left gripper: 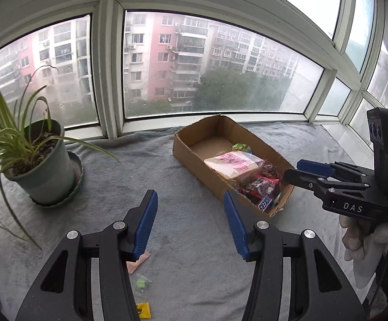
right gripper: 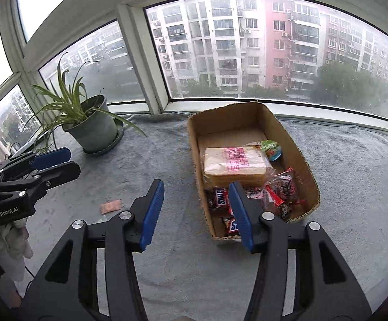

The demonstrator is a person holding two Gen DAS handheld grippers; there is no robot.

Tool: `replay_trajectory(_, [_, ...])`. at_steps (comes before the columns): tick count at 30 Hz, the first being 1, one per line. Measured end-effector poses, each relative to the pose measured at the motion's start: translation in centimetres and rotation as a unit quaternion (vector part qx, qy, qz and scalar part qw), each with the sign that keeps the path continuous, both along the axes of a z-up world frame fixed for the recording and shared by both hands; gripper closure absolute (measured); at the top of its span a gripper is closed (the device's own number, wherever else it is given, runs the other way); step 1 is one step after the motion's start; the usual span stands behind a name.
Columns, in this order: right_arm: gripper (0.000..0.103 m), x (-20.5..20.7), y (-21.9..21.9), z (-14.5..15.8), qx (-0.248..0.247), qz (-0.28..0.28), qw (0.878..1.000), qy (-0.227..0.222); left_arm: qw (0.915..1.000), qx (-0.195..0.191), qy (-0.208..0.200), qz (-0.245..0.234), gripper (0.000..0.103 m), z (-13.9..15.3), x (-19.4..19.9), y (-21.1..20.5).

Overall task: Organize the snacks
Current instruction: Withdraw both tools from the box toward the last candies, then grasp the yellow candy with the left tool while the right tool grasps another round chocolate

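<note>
A cardboard box (left gripper: 191, 144) (right gripper: 295, 139) sits on the grey cloth by the window. It holds a bagged bread loaf (right gripper: 234, 161) (left gripper: 235, 164), Snickers bars (right gripper: 219, 196) (left gripper: 265, 203), red-wrapped snacks (right gripper: 282, 190) and a green jelly cup (right gripper: 271, 148). My left gripper (left gripper: 191, 200) is open and empty, left of the box. Under it lie a pink packet (left gripper: 137, 263) (right gripper: 110, 206), a green candy (left gripper: 141, 286) and a yellow packet (left gripper: 143, 310). My right gripper (right gripper: 196, 190) is open and empty over the box's near left corner.
A potted spider plant (left gripper: 42, 165) (right gripper: 93, 128) on a saucer stands at the left of the sill. The grey cloth (left gripper: 188, 240) covers the surface. Window frames close the far side. A gloved hand (left gripper: 354, 238) holds the right gripper.
</note>
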State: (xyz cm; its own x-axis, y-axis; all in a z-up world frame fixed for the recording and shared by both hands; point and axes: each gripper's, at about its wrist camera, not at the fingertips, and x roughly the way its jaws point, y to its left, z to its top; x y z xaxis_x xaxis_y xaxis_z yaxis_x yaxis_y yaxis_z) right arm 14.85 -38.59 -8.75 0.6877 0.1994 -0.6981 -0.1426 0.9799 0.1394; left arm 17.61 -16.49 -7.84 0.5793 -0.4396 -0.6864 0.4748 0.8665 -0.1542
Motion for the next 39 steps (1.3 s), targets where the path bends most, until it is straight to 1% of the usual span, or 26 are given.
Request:
replay_trajectory(1, [0.05, -0.3, 0.5, 0.2, -0.001, 0.006, 1.0, -0.001, 1.0, 0.001, -0.003, 0.0, 0.053, 0.1, -0.4, 0.3])
replay_trajectory(3, [0.041, -1.0, 1.5, 0.4, -0.003, 0.015, 1.0, -0.002, 1.0, 0.001, -0.004, 0.001, 0.053, 0.3, -1.0, 1.0])
replay_trajectory(4, [0.032, -1.4, 1.9, 0.5, -0.002, 0.019, 1.0, -0.003, 1.0, -0.001, -0.003, 0.003, 0.053, 0.3, -1.3, 1.5])
replay_trajectory(5, [0.027, -1.8, 2.3, 0.5, -0.001, 0.024, 1.0, -0.006, 1.0, -0.004, -0.002, 0.006, 0.053, 0.3, -1.5, 1.9])
replay_trajectory(9, [0.026, -3.6, 3.8, 0.2, -0.006, 0.046, 0.999, -0.005, 0.9996, -0.015, 0.006, 0.023, 0.053, 0.1, -2.5, 4.5])
replay_trajectory(11, [0.02, -4.4, 4.6, -0.2, -0.015, 0.055, 0.998, -0.002, 0.9992, -0.016, 0.014, 0.035, 0.052, -0.5, -3.2, 6.2])
replay_trajectory(14, [0.019, -5.7, 5.9, -1.3, -0.021, 0.072, 0.997, 0.004, 0.9976, -0.019, 0.029, 0.06, 0.052, -1.7, -4.1, 9.3])
replay_trajectory(19, [0.019, -7.7, 8.9, -4.0, -0.027, 0.117, 0.992, 0.025, 0.9924, -0.012, 0.066, 0.103, 0.052, -4.4, -5.3, 13.8])
replay_trajectory(23, [0.019, -9.1, 11.6, -6.3, -0.026, 0.151, 0.987, 0.048, 0.9881, -0.017, 0.085, 0.127, 0.052, -6.2, -6.2, 16.1])
replay_trajectory(27, [0.019, -10.2, 14.0, -8.6, -0.017, 0.178, 0.981, 0.071, 0.9846, -0.025, 0.102, 0.139, 0.052, -7.8, -7.1, 17.0])
replay_trajectory(31, [0.019, -10.8, 15.7, -10.5, -0.009, 0.194, 0.977, 0.086, 0.9841, -0.027, 0.116, 0.131, 0.052, -8.8, -7.7, 16.8])
replay_trajectory(33, [0.029, -10.7, 16.3, -11.1, -0.004, 0.201, 0.975, 0.091, 0.9849, -0.023, 0.119, 0.124, 0.052, -9.3, -8.0, 16.5])
replay_trajectory(34, [0.038, -10.6, 16.6, -11.4, 0.0, 0.204, 0.974, 0.097, 0.9853, -0.022, 0.12, 0.119, 0.052, -9.4, -8.0, 16.4])
replay_trajectory(35, [0.045, -10.5, 16.8, -11.6, 0.004, 0.205, 0.973, 0.102, 0.986, -0.02, 0.121, 0.114, 0.052, -9.5, -8.0, 16.1])
replay_trajectory(39, [0.049, -10.1, 17.4, -12.5, 0.021, 0.208, 0.972, 0.11, 0.988, -0.014, 0.12, 0.097, 0.052, -10.1, -8.0, 15.4])
